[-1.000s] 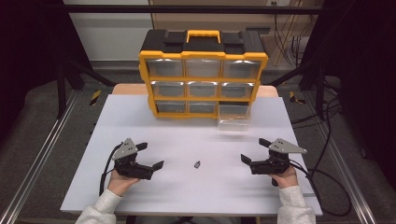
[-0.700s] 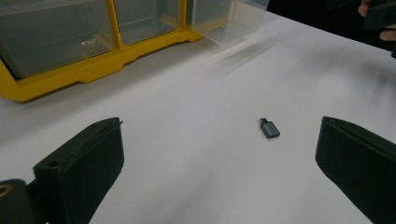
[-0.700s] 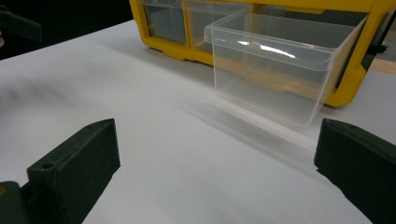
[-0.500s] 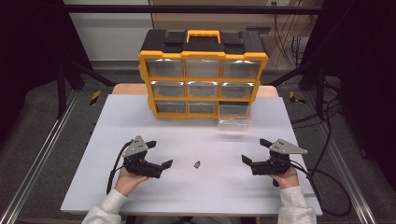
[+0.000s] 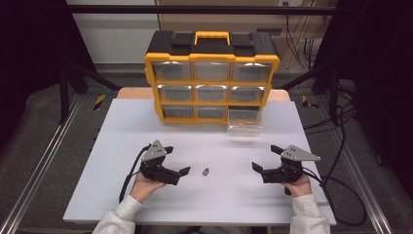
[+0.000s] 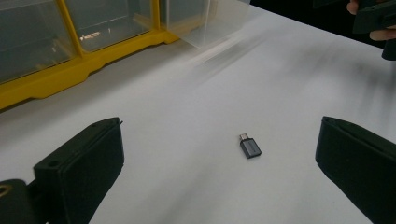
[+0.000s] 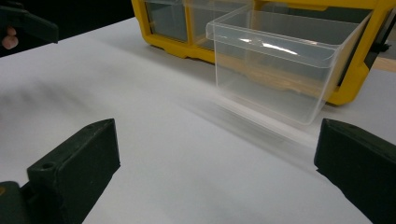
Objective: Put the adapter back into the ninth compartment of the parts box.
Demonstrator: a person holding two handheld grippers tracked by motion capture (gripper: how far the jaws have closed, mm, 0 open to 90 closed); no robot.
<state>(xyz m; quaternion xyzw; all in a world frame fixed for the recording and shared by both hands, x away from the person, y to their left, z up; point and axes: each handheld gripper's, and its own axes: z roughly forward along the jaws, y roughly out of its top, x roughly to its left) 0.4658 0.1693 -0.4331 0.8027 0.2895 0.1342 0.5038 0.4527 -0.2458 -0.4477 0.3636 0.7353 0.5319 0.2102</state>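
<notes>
The tiny dark grey metal-tipped USB adapter (image 6: 250, 148) is framed just ahead between the wide-open left gripper (image 6: 224, 163) jaws. Light, rigid, probably slippery; best pinched across its flat long sides.

a yellow and black organiser (image 5: 212, 78) with clear drawers stands at the far edge of the white surface (image 5: 122, 131). its bottom right drawer (image 5: 245, 122) is pulled out. black cables (image 5: 336, 122) trail over the floor on the right.
</notes>
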